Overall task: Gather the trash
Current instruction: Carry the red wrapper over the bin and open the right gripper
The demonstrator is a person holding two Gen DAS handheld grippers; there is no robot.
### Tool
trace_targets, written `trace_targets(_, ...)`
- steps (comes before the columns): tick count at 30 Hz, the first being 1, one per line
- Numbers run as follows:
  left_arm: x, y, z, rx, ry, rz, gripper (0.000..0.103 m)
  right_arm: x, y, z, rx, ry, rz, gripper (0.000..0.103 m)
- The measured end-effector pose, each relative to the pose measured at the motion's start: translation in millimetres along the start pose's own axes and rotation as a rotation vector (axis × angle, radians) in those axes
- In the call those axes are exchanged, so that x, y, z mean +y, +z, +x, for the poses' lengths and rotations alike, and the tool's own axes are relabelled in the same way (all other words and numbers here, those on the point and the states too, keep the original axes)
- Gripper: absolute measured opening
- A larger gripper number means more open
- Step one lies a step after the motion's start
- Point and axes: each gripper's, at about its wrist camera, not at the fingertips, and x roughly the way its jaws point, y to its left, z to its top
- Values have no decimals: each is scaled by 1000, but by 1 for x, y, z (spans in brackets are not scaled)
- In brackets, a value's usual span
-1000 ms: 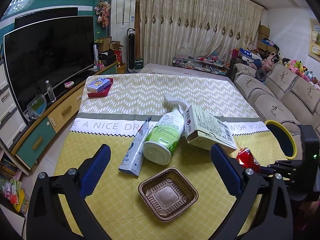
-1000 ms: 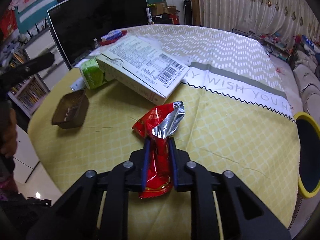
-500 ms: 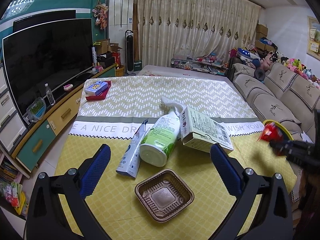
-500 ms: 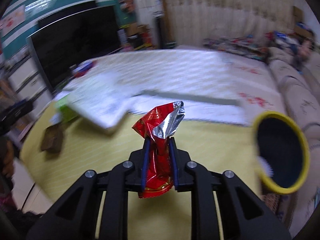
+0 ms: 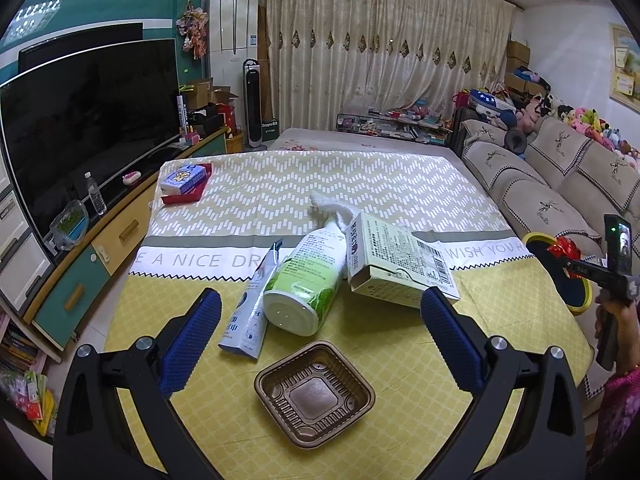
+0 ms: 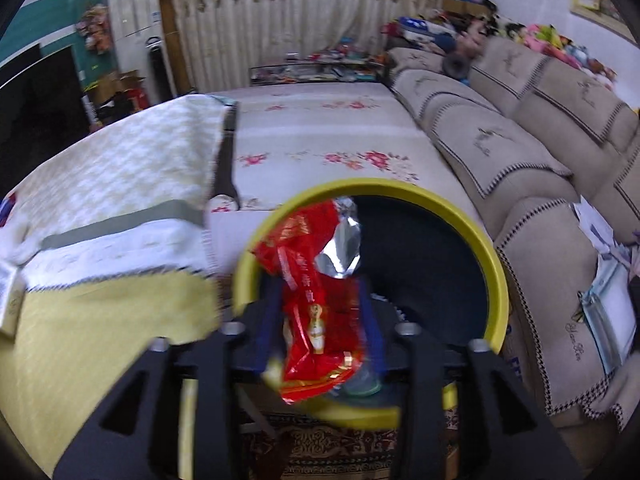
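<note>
A red foil wrapper (image 6: 316,292) hangs between the jaws of my right gripper (image 6: 322,312), which are opening; the pads no longer seem to press on it. It is right over the mouth of the yellow-rimmed bin (image 6: 400,186). In the left wrist view the right gripper (image 5: 576,264), the wrapper (image 5: 562,246) and the bin (image 5: 538,237) show past the table's right edge. My left gripper (image 5: 319,300) is open above the table. A brown plastic tray (image 5: 314,394) lies below it. Beyond lie a green spray bottle (image 5: 308,280), a carton (image 5: 396,264) and a white pouch (image 5: 250,316).
The table (image 5: 500,320) has a yellow cloth. At its far left corner a tissue box (image 5: 184,176) rests on a red tray. A TV (image 5: 88,120) on a cabinet stands left, a sofa (image 6: 540,152) right. A person's hand (image 5: 616,320) holds the right gripper.
My right gripper swung right, off the table to above the bin, carrying the red wrapper, and its jaws have spread apart. The left gripper and the table items stayed put.
</note>
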Motion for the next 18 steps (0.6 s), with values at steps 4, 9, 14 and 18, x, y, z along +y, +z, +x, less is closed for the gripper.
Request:
trace_targets(4, -1, 1, 0, 1, 0, 6, 98, -10, -1, 7, -11, -27, 64, 74)
trace_targets(9, -3, 0, 3, 10, -2, 8, 98, -10, -4, 1, -29, -48, 76, 80)
trace_targets(14, -4, 0, 3, 13, -3, 9, 98, -12, -3, 3, -14, -36, 83, 83)
trace_targets(18, -3, 0, 4, 10, -3, 5, 98, -11, -2, -4, -27, -32, 89, 83)
